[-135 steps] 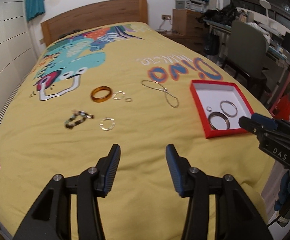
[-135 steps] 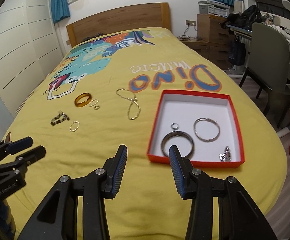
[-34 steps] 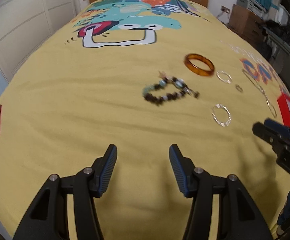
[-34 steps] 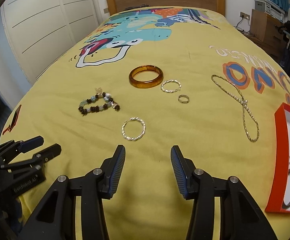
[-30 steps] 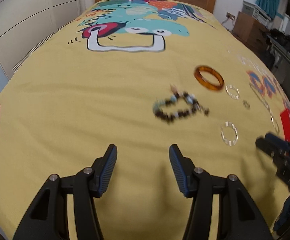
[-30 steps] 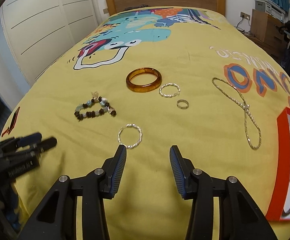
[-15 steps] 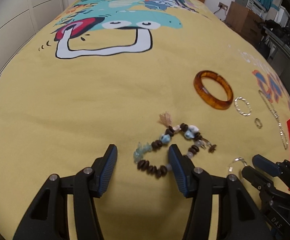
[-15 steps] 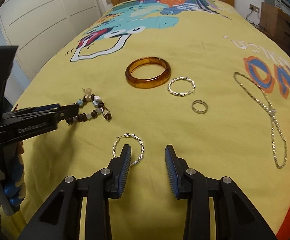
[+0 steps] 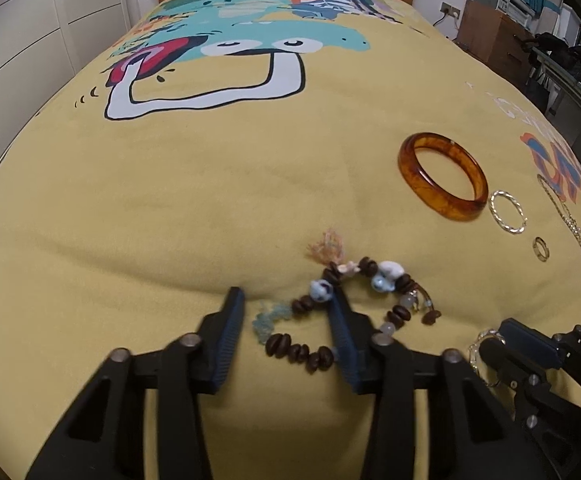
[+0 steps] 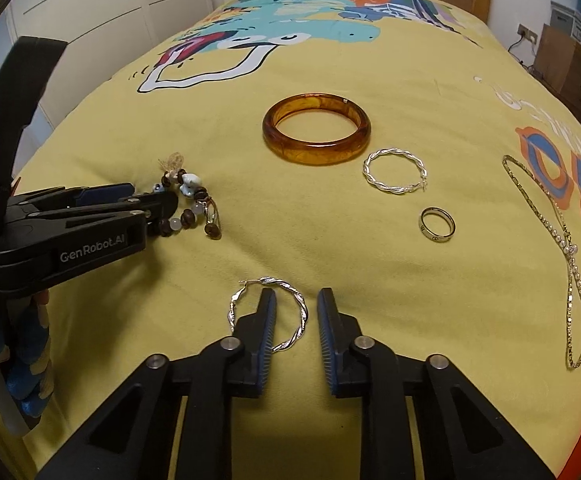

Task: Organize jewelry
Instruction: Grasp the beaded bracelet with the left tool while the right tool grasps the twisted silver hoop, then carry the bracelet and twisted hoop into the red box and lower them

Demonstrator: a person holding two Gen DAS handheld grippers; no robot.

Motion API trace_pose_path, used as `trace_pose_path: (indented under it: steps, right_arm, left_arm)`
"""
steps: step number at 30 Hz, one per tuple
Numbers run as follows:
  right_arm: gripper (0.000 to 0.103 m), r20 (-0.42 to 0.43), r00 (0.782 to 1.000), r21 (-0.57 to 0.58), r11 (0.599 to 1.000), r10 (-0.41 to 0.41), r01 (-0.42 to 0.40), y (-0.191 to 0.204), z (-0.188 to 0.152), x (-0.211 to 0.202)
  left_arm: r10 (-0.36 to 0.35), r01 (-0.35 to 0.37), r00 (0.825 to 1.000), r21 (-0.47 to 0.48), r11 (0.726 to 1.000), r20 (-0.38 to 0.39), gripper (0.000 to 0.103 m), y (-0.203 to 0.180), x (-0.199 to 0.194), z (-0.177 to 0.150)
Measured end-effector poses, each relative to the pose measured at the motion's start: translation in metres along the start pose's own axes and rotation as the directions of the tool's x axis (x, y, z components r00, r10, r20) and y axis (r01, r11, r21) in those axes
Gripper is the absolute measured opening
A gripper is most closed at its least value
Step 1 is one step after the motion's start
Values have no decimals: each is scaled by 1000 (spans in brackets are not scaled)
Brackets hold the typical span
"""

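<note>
Down on the yellow bedspread (image 9: 170, 208): left tool (image 9: 286, 312) spread apart, straddling the near-left part of the beaded bracelet (image 9: 350, 304). Right tool (image 10: 295, 310) also parted, astride the right side of a twisted silver hoop (image 10: 268, 316). Farther off, amber bangle (image 10: 316, 135), second hoop (image 10: 395, 176), small ring (image 10: 436, 224).

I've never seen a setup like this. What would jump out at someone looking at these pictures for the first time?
Probably the jewelry scattered on the bright yellow dinosaur bedspread, above all the chunky amber bangle near the middle. Then the two black tools: the left hand-held gripper sits open around one side of a beaded bracelet, while the right hand-held gripper straddles one edge of a twisted silver hoop.
</note>
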State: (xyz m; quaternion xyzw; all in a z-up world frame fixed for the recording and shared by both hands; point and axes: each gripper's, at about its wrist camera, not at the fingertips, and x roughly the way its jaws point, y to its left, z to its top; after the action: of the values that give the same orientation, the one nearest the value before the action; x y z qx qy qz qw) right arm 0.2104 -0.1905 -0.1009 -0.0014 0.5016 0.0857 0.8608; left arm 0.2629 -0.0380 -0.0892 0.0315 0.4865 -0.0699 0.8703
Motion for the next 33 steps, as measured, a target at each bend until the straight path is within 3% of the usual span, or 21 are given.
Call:
trace_pose_path:
  steps: [4, 15, 26, 33]
  right_arm:
    - [9, 3, 1000, 1, 1000, -8, 8, -2, -5, -3]
    - [6, 34, 999, 72, 997, -20, 18, -2, -32, -47]
    - [6, 140, 990, 111, 994, -35, 20, 1, -61, -143]
    - [6, 235, 971, 120, 992, -51, 23, 3, -84, -212]
  left_arm:
    - [-1, 1, 1000, -5, 1000, -3, 8, -2, -8, -6]
    - [-3, 4, 999, -27, 1000, 45, 8, 0, -73, -31]
    - [-13, 15, 992, -14, 1000, 125, 8, -1, -163, -66]
    - [-47, 46, 981, 9, 999, 189, 8, -13, -220, -92]
